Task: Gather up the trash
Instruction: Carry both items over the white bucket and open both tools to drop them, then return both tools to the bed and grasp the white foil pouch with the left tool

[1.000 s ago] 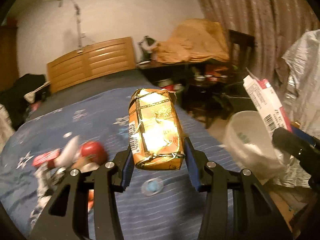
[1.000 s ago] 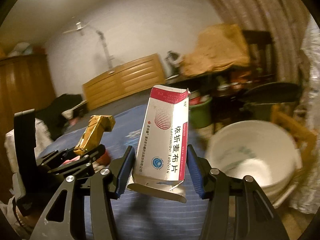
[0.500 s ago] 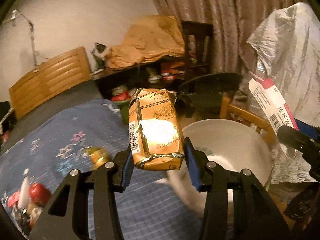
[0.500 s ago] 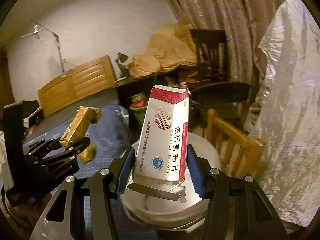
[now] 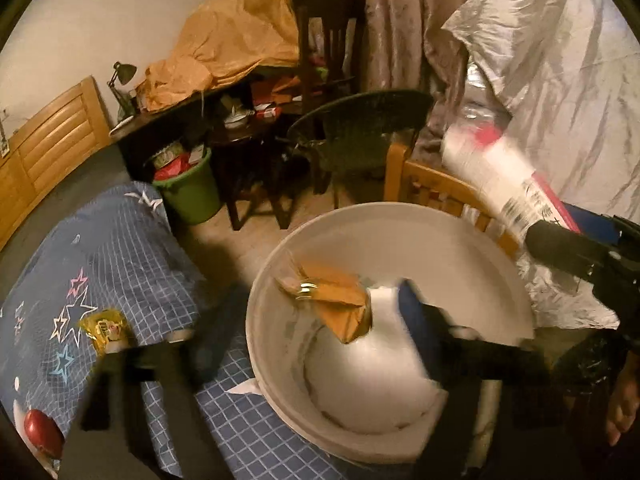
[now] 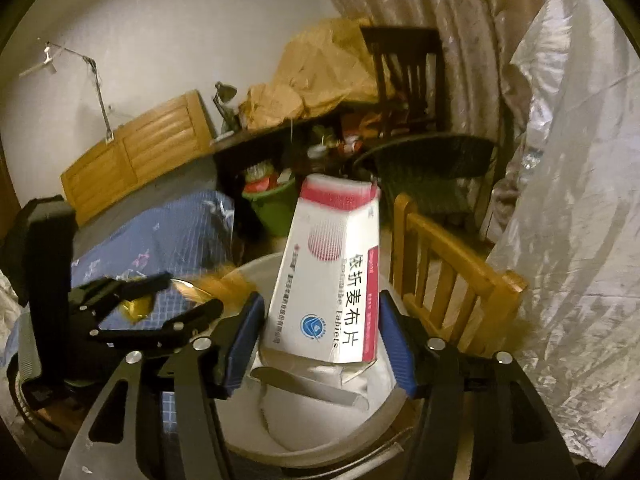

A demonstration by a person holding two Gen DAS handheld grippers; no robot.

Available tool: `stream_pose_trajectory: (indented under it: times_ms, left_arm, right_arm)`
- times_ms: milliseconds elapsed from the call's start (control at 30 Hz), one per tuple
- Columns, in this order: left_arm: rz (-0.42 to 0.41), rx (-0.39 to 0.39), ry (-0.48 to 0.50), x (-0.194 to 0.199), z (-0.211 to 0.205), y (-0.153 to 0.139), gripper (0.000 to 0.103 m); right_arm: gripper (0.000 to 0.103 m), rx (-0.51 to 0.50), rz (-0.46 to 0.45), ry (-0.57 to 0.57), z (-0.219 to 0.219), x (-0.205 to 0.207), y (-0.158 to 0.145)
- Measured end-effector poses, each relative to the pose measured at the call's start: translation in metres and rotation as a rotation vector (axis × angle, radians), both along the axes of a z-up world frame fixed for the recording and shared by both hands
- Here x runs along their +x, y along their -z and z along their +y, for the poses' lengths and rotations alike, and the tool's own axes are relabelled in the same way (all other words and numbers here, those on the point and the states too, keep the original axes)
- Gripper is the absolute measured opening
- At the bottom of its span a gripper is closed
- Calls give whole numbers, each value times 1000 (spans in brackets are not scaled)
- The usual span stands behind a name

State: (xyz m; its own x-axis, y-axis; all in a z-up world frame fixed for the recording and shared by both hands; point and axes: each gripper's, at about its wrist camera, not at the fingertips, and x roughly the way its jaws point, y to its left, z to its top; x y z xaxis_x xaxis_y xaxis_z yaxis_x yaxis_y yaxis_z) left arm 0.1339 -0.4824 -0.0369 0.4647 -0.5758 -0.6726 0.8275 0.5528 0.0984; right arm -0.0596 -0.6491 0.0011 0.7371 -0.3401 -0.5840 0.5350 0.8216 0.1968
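Note:
A white bucket (image 5: 460, 248) stands by the bed. My left gripper (image 5: 280, 344) is open above it, and the crumpled gold packet (image 5: 336, 304) falls free into the bucket. My right gripper (image 6: 320, 320) has its jaws spread; the white and red tablet box (image 6: 332, 276) tilts loose between them over the bucket rim (image 6: 256, 268). The box also shows in the left wrist view (image 5: 496, 184). The left gripper shows open in the right wrist view (image 6: 160, 300).
A blue starred bedsheet (image 5: 100, 272) carries a yellow wrapper (image 5: 105, 329) and a red object (image 5: 40, 426). A wooden chair (image 6: 448, 276), a green bin (image 5: 192, 196), a dark desk and chairs, and a silver plastic sheet (image 6: 568, 200) surround the bucket.
Both grippers swung from over the bed to above the bucket. The left gripper opened and let go of the gold packet. The right jaws spread and the box tilted loose.

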Motion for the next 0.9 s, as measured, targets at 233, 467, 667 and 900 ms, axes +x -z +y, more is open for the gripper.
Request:
stream_pose_trajectory:
  times_ms: [233, 467, 667, 900]
  left_arm:
    - [-1, -5, -69, 15, 12, 1, 79]
    - [0, -26, -140, 14, 31, 1, 79]
    - [-63, -66, -234, 5, 74, -5, 82]
    - [-196, -49, -397, -6, 147, 0, 86]
  right_arm:
    - [69, 22, -8, 30, -7, 5, 15]
    - [67, 36, -36, 54, -5, -7, 15]
    - [67, -1, -95, 34, 28, -10, 14]
    - [67, -140, -212, 20, 98, -12, 16]
